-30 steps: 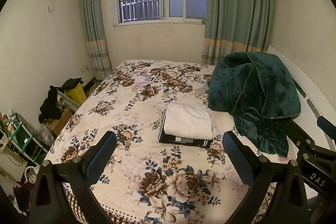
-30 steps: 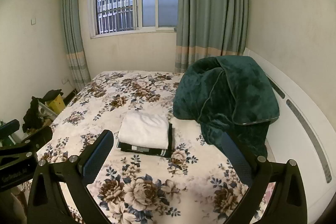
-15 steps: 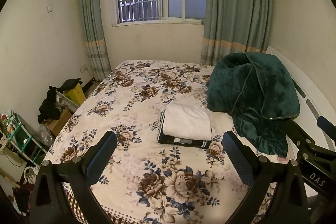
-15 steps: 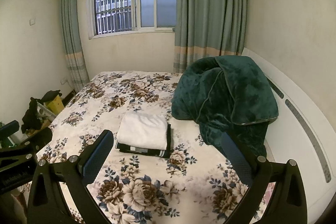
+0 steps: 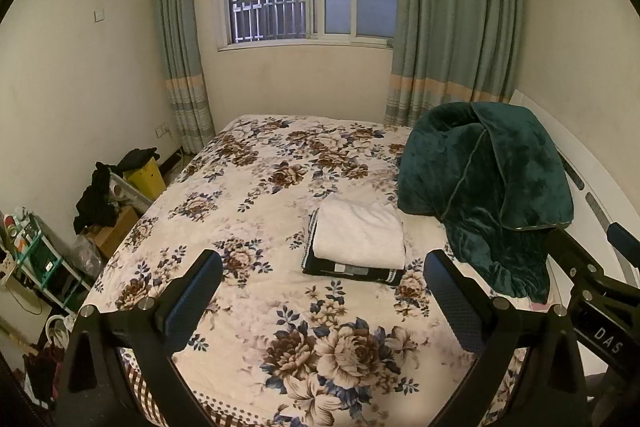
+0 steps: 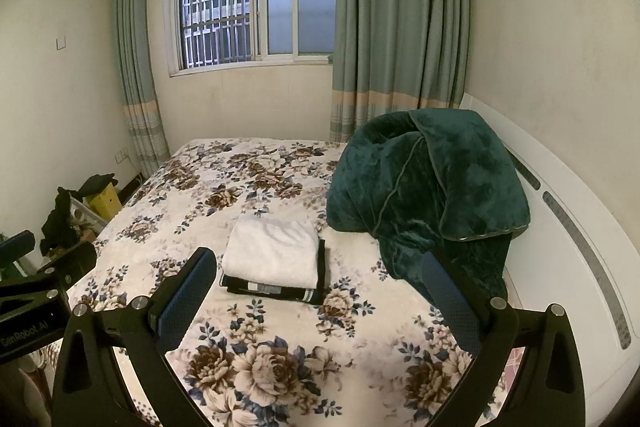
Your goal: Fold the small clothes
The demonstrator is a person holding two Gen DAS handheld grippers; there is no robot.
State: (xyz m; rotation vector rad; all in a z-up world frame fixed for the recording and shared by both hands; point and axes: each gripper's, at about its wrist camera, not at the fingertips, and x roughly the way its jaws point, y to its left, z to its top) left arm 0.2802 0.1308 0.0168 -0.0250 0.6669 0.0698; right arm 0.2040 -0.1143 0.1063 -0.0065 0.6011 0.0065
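Observation:
A folded white cloth (image 5: 360, 233) lies on top of a folded dark garment (image 5: 352, 271) in a neat stack on the floral bed (image 5: 256, 187). The stack also shows in the right wrist view (image 6: 272, 253), with the dark garment (image 6: 276, 290) under it. My left gripper (image 5: 322, 299) is open and empty, held above the near end of the bed, short of the stack. My right gripper (image 6: 316, 301) is open and empty, also short of the stack. Each gripper shows at the edge of the other's view.
A dark green plush blanket (image 5: 488, 187) is heaped at the right against the white headboard (image 6: 568, 267). Boxes, dark clothes and a yellow bin (image 5: 146, 181) stand on the floor at the left, with a green rack (image 5: 36, 259). Curtains and a barred window are behind.
Both grippers have drifted slightly; the stack sits a little lower and closer in view. Nothing was taken hold of or let go.

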